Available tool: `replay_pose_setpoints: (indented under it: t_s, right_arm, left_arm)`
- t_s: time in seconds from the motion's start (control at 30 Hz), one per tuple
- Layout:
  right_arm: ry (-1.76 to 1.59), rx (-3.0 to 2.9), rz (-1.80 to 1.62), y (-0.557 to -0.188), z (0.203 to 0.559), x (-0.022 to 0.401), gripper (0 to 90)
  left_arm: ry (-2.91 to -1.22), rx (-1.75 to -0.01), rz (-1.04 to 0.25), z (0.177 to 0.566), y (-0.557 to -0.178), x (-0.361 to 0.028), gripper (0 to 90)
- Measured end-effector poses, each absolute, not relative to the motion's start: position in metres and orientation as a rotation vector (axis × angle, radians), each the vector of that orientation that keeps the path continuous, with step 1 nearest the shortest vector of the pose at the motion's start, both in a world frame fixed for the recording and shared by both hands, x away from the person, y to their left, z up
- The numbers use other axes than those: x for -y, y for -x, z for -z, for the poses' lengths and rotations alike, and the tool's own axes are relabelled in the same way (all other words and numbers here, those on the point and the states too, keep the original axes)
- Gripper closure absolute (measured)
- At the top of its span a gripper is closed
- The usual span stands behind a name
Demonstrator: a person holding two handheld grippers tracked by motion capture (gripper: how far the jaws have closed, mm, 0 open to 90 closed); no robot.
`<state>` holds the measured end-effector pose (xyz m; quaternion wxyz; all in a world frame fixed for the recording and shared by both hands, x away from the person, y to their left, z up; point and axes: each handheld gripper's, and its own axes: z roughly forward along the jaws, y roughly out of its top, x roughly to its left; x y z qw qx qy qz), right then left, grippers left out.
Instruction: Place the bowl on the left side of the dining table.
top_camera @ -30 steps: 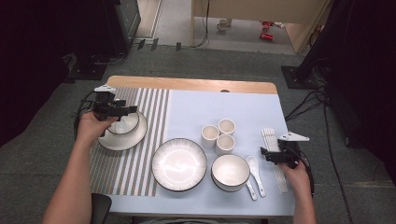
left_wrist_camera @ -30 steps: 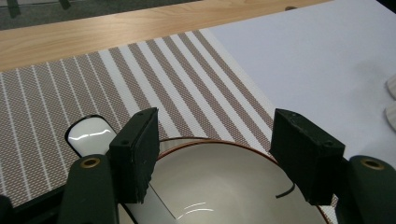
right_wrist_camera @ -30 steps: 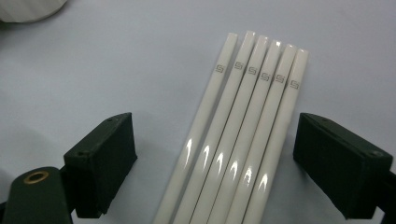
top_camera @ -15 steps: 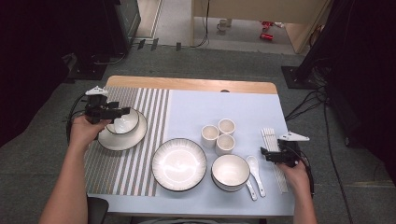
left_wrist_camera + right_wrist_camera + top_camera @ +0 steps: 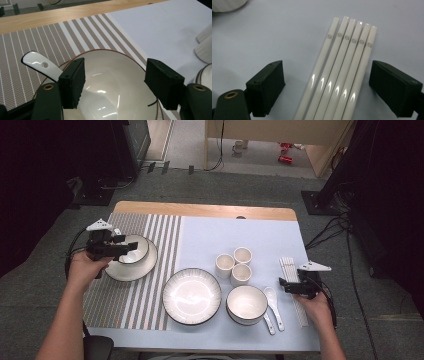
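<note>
At the left, a white bowl (image 5: 134, 251) stands on a plate (image 5: 131, 269) on the striped mat. In the left gripper view the bowl (image 5: 112, 85) holds a white spoon (image 5: 37, 63) whose handle sticks out over the rim. My left gripper (image 5: 129, 247) sits at the bowl's left side. Its jaws (image 5: 116, 72) hover over the bowl, have just opened a little and grip nothing. At the right, my right gripper (image 5: 285, 286) stands open astride several white chopsticks (image 5: 342, 75) lying side by side, its pads clear of them.
A large ribbed plate (image 5: 192, 295) and a second bowl (image 5: 246, 304) sit near the front edge. Three small cups (image 5: 233, 265) cluster mid-table. Two white spoons (image 5: 272, 307) lie beside the chopsticks. A wooden table strip (image 5: 200, 210) runs along the far edge.
My left gripper has drawn back to the left, away from above the bowl to its left rim. The bowl, the plate and the right gripper have kept their places.
</note>
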<state>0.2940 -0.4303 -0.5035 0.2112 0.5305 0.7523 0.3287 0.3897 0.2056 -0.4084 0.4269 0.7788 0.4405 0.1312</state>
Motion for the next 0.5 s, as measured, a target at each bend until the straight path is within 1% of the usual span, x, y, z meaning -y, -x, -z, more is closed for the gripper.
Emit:
replay_pose_setpoints:
  t_s: [0.5]
  right_arm:
    - [-1.473,-2.090,-0.913,-0.294,0.503,0.430,12.7]
  left_arm:
    - [-1.997,-0.991,-0.351,0.404,-0.363,-0.195,30.4]
